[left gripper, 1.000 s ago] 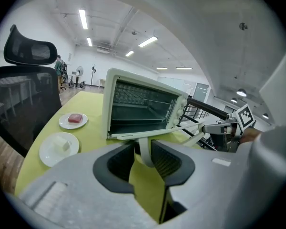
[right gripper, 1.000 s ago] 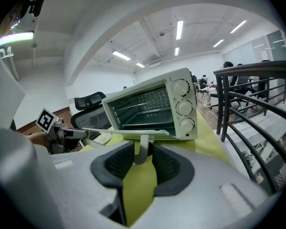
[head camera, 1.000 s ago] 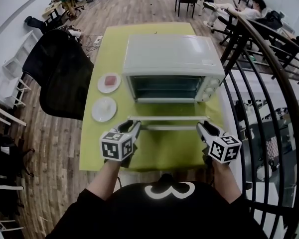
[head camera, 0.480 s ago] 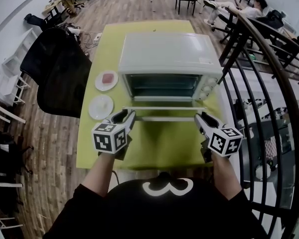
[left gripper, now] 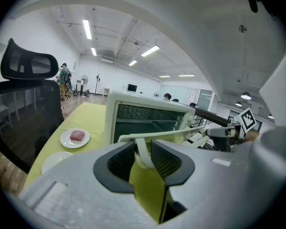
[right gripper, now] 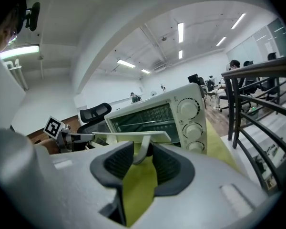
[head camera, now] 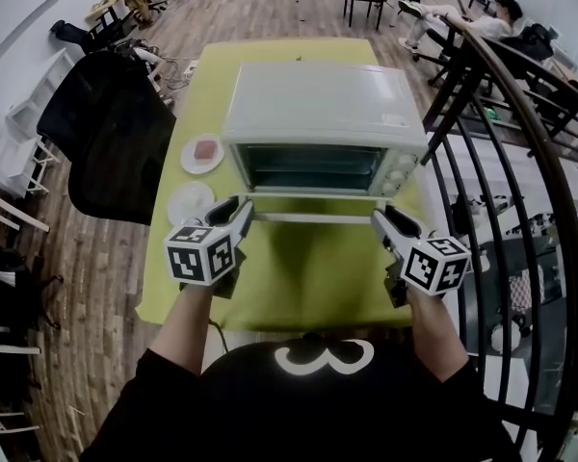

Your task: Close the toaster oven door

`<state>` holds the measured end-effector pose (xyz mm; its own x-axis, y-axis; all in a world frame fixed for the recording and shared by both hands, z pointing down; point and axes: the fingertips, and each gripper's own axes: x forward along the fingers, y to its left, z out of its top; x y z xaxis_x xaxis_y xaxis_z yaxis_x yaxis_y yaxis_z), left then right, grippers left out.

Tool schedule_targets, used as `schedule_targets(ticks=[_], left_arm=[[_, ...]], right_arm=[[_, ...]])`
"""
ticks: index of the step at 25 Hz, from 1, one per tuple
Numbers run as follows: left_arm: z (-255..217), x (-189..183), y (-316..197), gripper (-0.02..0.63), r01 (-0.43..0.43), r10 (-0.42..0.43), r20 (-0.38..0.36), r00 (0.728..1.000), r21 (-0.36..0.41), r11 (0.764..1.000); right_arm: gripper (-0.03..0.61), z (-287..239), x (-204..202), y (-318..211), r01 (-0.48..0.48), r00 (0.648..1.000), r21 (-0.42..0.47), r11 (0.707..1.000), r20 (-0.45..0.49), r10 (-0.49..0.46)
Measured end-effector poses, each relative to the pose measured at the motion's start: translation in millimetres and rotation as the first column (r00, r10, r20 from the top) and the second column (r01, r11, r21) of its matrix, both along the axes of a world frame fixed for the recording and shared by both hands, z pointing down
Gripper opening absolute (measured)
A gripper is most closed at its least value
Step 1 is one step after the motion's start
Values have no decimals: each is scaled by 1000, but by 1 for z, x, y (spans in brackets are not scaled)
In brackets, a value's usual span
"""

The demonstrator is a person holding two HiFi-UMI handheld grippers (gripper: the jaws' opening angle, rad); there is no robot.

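**Door half raised, both tools on the handle**

The toaster oven (head camera: pixel 323 104) sits at the far middle of the green table (head camera: pixel 299 301), its front facing me. Its door (head camera: pixel 313 198) is hinged at the bottom and stands partway up. In both gripper views the panel reaches out toward me at roughly level, and the rack and dark cavity behind it are open to view.

My left gripper (head camera: pixel 239 208) is clamped on the left post of the door handle (head camera: pixel 313 218). In the left gripper view the cream post sits squeezed between the two dark pads. My right gripper (head camera: pixel 383 221) has the right post the same way, its pads closed against the curved bracket just below the door's edge. The knobs are just past it on the right.

I judge the job about half done. The handle is caught at both ends and the door is off the table, but it is not yet against the oven's front. What remains is to swing it up and away from me until it meets the frame, then let go.

Two plates (head camera: pixel 197 176) lie to the left, out of the door's path.
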<state>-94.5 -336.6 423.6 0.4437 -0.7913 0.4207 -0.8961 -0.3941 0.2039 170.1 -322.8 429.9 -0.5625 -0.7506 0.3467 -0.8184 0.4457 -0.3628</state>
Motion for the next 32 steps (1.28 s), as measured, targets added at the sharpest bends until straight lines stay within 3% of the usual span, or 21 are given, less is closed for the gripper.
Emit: schedule_targets(ticks=[16,32], left_arm=[[-30,-2,-40,109,76,-75,-19,997,74,994],[-43,-2,-71,106,98,-93,-49,994,112,989]], right_arm=[[133,-28,1,-43,38,997,30,999,63,-40],[137,-41,3,-74,44,994,58,997,100,-50]])
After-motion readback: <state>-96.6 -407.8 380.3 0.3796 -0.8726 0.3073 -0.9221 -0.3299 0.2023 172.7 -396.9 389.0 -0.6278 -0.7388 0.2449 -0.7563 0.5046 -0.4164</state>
